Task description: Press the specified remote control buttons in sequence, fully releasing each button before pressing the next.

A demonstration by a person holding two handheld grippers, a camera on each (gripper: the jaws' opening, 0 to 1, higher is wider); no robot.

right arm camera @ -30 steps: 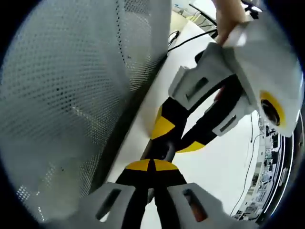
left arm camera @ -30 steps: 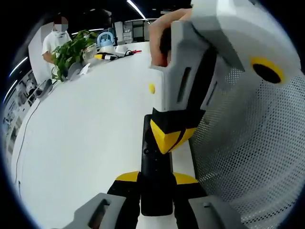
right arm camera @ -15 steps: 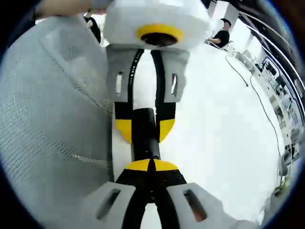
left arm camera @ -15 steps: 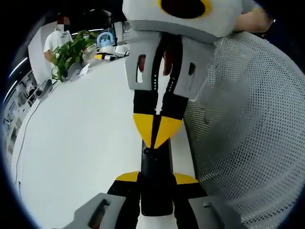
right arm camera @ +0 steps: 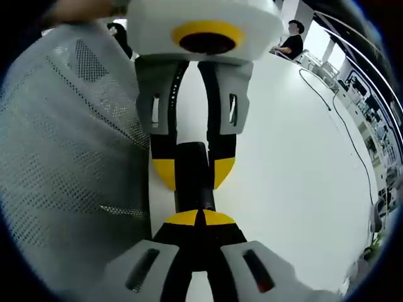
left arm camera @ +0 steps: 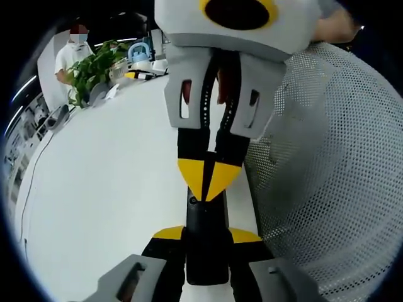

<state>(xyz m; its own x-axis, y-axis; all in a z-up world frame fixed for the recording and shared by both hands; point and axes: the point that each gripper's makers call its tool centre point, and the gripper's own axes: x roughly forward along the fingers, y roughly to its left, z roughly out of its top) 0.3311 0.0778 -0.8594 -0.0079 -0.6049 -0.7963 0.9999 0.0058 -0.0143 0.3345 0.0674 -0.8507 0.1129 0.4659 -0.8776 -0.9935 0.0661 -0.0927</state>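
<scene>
A black remote control [left arm camera: 204, 248] lies lengthwise above the white table, with my left gripper [left arm camera: 206, 234] shut on its sides. My right gripper [left arm camera: 206, 182] comes down from the top of the left gripper view, shut, its joined yellow tips resting on the remote's top face near a small button [left arm camera: 193, 200]. In the right gripper view my right gripper [right arm camera: 200, 218] is shut with its tips on the remote control [right arm camera: 192, 176]. Facing it, the left gripper [right arm camera: 194, 171] clamps the remote between its yellow pads [right arm camera: 164, 171].
A grey perforated mesh surface [left arm camera: 327, 189] stands close beside the remote, also the mesh surface [right arm camera: 69, 157] at the left. The white table [left arm camera: 107, 176] stretches away to a potted plant [left arm camera: 91, 69] and a person [left arm camera: 72, 53]. A cable [right arm camera: 343, 135] crosses the table.
The right gripper swung round from a sideways tilt to face the left gripper end-on. Its shut tips have since slid slightly further down the remote. The left gripper kept its hold.
</scene>
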